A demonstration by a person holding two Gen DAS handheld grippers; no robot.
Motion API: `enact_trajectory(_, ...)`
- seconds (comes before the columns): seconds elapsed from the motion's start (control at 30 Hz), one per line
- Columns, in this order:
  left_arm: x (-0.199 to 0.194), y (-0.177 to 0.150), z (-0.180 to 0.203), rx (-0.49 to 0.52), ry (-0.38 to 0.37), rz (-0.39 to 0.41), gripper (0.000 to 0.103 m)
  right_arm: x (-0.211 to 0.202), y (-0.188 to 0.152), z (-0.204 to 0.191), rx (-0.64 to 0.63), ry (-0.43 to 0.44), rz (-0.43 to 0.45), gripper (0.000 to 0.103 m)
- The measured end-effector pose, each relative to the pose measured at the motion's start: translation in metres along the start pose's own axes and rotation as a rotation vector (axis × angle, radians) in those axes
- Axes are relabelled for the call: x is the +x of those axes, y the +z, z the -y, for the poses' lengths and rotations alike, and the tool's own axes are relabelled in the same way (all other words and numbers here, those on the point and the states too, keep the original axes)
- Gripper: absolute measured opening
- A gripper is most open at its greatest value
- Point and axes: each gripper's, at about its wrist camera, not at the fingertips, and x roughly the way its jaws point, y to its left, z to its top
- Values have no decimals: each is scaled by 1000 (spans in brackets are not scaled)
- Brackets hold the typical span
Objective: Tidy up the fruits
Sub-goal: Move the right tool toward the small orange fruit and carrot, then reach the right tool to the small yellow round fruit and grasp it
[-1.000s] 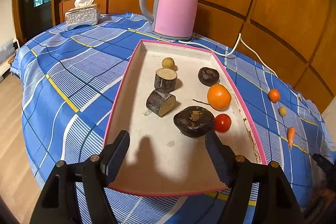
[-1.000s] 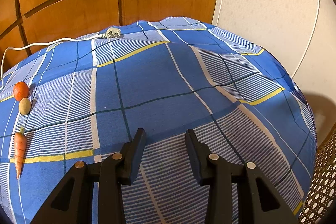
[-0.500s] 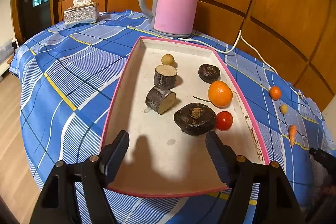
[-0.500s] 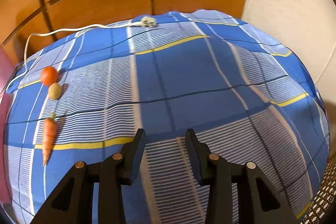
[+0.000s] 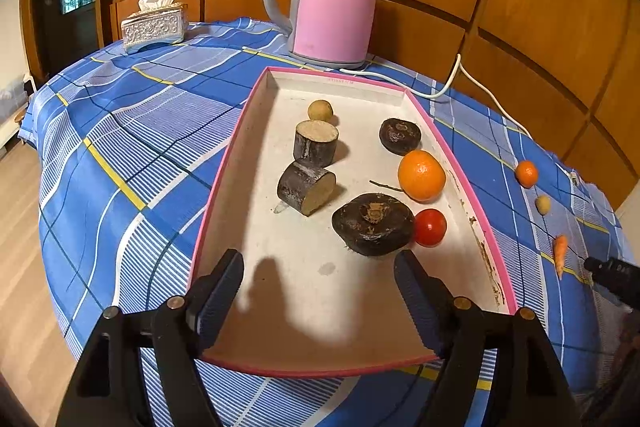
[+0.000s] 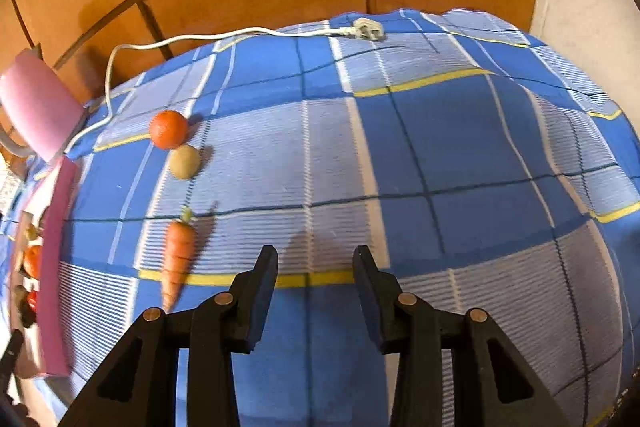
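Note:
A pink-rimmed tray (image 5: 224, 179) holds an orange (image 5: 421, 175), a red tomato (image 5: 429, 227), a small yellow-brown fruit (image 5: 320, 110), two dark round roots (image 5: 373, 223) and two cut log-like pieces (image 5: 307, 183). My left gripper (image 5: 319, 279) is open and empty over the tray's near end. On the cloth to the tray's right lie a small orange (image 6: 168, 129), a small yellow-brown fruit (image 6: 184, 161) and a carrot (image 6: 177, 256). My right gripper (image 6: 315, 271) is open and empty, just right of the carrot.
A pink kettle (image 5: 332, 1) stands behind the tray, its white cord (image 6: 224, 37) and plug (image 6: 368, 30) trailing across the blue checked tablecloth (image 6: 440, 155). A tissue box (image 5: 155, 23) sits at the far left. Wood panelling lies behind.
My right gripper has swung left and forward, bringing the carrot, small fruit and small orange closer and nearer centre. The left gripper has barely moved.

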Motion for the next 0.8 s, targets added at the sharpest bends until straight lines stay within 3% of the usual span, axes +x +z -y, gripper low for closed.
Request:
enact_trajectory(0.3,1,0,0,7,2,-3,79,4,8,-2,6,34,-20,40)
enact_trajectory(0.57,2,-1,0,11,7,-4,80,4,28,-23,-19,170,-27,40)
enact_trajectory(0.8,1,-2,-1,10,4,3,82,20,29,-26,12,144,-64,40)
